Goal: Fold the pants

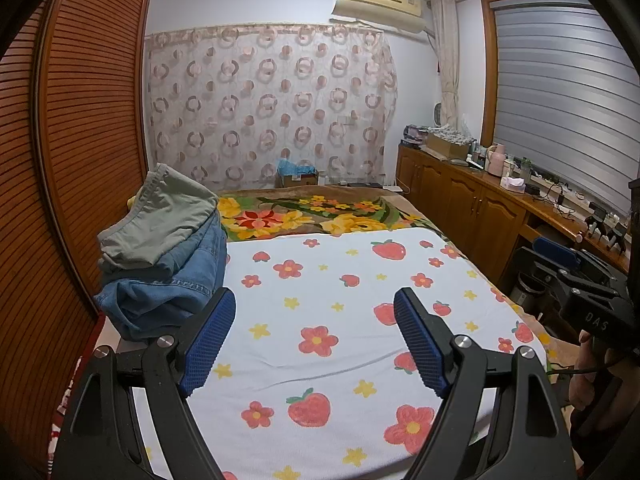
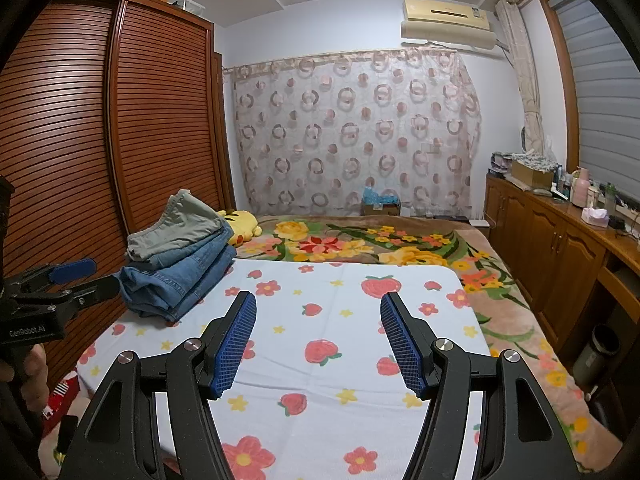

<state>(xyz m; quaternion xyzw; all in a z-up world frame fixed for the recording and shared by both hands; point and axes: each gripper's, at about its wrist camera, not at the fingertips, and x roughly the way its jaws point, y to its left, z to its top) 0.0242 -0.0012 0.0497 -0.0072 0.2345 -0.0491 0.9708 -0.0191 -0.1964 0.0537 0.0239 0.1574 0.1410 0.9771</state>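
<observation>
A bedroom is seen, with a louvred wooden wardrobe point(image 2: 120, 128) along the left wall and a sheer curtain point(image 1: 272, 104) printed with rings hung across the far wall under an air conditioner point(image 1: 380, 6). A low wooden cabinet point(image 1: 464, 204) is run along the right side below a window blind point(image 1: 560, 92); on its top an open cardboard box point(image 1: 446, 145) is filled with patterned items too small to make out, beside a pink flask point(image 1: 496, 160). A second cardboard box point(image 1: 298, 178) at the far end of the bed is stuffed with something blue.

The bed is covered by a floral blanket point(image 1: 320, 212), over which a white sheet point(image 1: 332, 320) with strawberries and flowers is spread. The pants point(image 1: 168, 256) are found folded and stacked at the sheet's far left corner beside the wardrobe: blue jeans below, a grey-green pair on top. A yellow plush toy point(image 2: 242, 224) is lain just behind the stack.

The left gripper point(image 1: 314, 304) is held wide open over the sheet with nothing between its blue pads. The right gripper point(image 2: 318, 308) is likewise held open and empty
</observation>
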